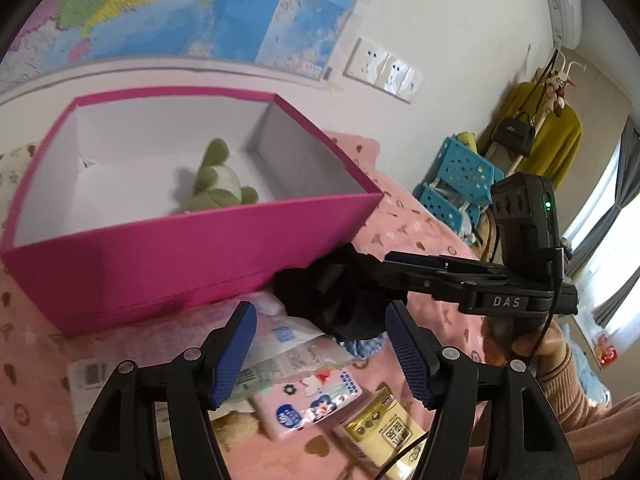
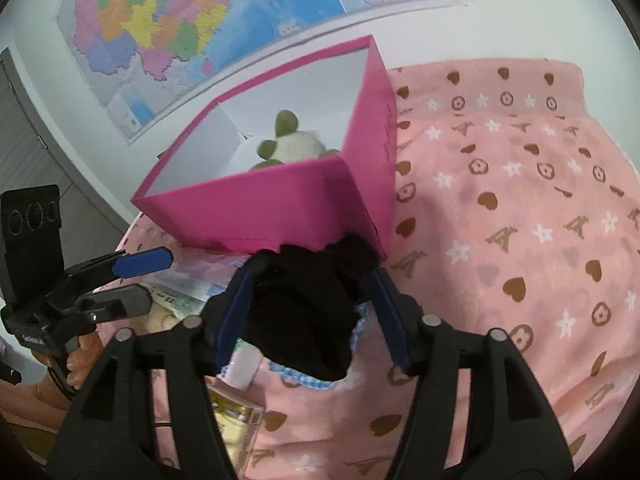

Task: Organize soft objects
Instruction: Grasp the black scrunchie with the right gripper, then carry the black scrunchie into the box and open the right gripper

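A pink box (image 1: 160,248) (image 2: 256,212) stands on the pink bedspread with a green and white plush toy (image 1: 218,188) (image 2: 294,146) inside. A black soft cloth (image 2: 308,312) (image 1: 340,300) lies in front of the box. My right gripper (image 2: 312,312) has its blue pads on either side of the cloth, jaws fairly wide; it also shows in the left wrist view (image 1: 360,276). My left gripper (image 1: 320,344) is open and empty above tissue packs (image 1: 312,396), and it shows in the right wrist view (image 2: 136,280).
A yellow pack (image 1: 384,436) (image 2: 236,412) and a blue checked cloth (image 2: 308,376) lie among the packs. A blue plastic stool (image 1: 456,184) and a coat rack (image 1: 536,136) stand beyond the bed. A map (image 2: 180,20) hangs on the wall.
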Motion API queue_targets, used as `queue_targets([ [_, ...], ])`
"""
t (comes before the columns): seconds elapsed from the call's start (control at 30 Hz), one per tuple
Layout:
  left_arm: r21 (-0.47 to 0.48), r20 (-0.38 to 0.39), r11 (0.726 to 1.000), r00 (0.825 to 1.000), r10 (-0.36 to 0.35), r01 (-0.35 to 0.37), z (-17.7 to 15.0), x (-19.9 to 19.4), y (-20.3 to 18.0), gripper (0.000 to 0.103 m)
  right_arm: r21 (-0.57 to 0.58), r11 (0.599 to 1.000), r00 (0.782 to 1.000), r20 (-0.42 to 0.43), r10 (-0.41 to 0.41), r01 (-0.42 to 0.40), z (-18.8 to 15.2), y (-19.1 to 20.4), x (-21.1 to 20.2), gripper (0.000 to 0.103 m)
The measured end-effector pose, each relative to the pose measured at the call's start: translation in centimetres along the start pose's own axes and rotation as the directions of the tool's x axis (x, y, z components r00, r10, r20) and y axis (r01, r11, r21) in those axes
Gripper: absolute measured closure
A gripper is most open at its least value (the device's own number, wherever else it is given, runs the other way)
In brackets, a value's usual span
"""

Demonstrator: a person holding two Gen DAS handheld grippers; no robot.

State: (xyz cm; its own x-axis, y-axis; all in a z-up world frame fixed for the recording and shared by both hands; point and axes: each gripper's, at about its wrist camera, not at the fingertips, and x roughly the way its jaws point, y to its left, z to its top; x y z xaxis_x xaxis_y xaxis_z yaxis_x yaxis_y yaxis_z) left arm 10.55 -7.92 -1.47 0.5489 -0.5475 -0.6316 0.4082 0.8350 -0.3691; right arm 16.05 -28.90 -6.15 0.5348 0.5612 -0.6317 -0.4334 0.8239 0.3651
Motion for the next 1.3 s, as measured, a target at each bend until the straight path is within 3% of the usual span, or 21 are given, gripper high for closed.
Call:
queue_targets([
  [0.27,0.019,-0.057,1.000,0.998,-0.018,0.020,0.1,2.4,-1.2,0.035,-0.012,1.000,0.999,-0.040,0.008,-0.009,-0.2,-0.2,2.1,0.038],
  [0.37,0.030,-0.072,0.999,0.997,-0.017,0.019,0.2,3.2,-1.5,0.039,-0.028,1.000,0.999,-0.041,0.012,-0.013,-0.2,-0.1,2.4,0.038],
  [0.43,0.040,-0.087,0.999,0.996,-0.013,0.016,0.2,3.7,-1.7,0.048,-0.033,0.999,0.999,-0.041,0.015,-0.016,-0.2,-0.1,2.4,0.039],
  [0.6,0.048,-0.121,0.998,0.992,-0.022,0.028,0.4,5.0,-1.8,0.058,-0.038,0.999,0.999,-0.047,0.012,-0.013,-0.3,-0.2,2.6,0.071],
  [0.7,0.039,-0.134,0.999,0.991,-0.021,0.027,0.5,5.5,-1.6,0.058,-0.042,0.999,0.999,-0.035,0.018,-0.019,-0.2,-0.3,2.3,0.081],
  [0.8,0.020,-0.151,1.000,0.989,-0.003,0.006,0.5,5.8,-1.3,0.050,-0.046,0.998,0.999,-0.015,0.039,-0.040,-0.2,-0.1,1.6,0.086],
  [1.0,0.031,-0.147,0.999,0.989,-0.022,0.027,0.4,6.0,-1.9,0.050,-0.055,0.995,0.995,0.049,0.086,-0.083,0.2,1.0,-0.7,0.089],
  [1.07,0.034,-0.140,0.998,0.989,-0.042,0.047,0.5,5.9,-2.1,0.052,-0.064,0.993,0.992,0.068,0.103,-0.099,0.4,1.6,-1.6,0.090],
  [1.13,0.032,-0.133,0.998,0.990,-0.054,0.059,0.5,5.7,-2.2,0.063,-0.075,0.991,0.990,0.084,0.114,-0.108,0.5,2.1,-2.2,0.091],
  [1.2,0.032,-0.123,0.997,0.990,-0.064,0.068,0.6,5.4,-2.4,0.068,-0.082,0.989,0.986,0.099,0.132,-0.124,0.7,2.6,-2.9,0.091],
  [1.3,0.044,-0.097,0.996,0.992,-0.075,0.080,1.0,4.6,-2.8,0.070,-0.103,0.983,0.979,0.121,0.162,-0.150,1.2,3.5,-3.9,0.091],
])
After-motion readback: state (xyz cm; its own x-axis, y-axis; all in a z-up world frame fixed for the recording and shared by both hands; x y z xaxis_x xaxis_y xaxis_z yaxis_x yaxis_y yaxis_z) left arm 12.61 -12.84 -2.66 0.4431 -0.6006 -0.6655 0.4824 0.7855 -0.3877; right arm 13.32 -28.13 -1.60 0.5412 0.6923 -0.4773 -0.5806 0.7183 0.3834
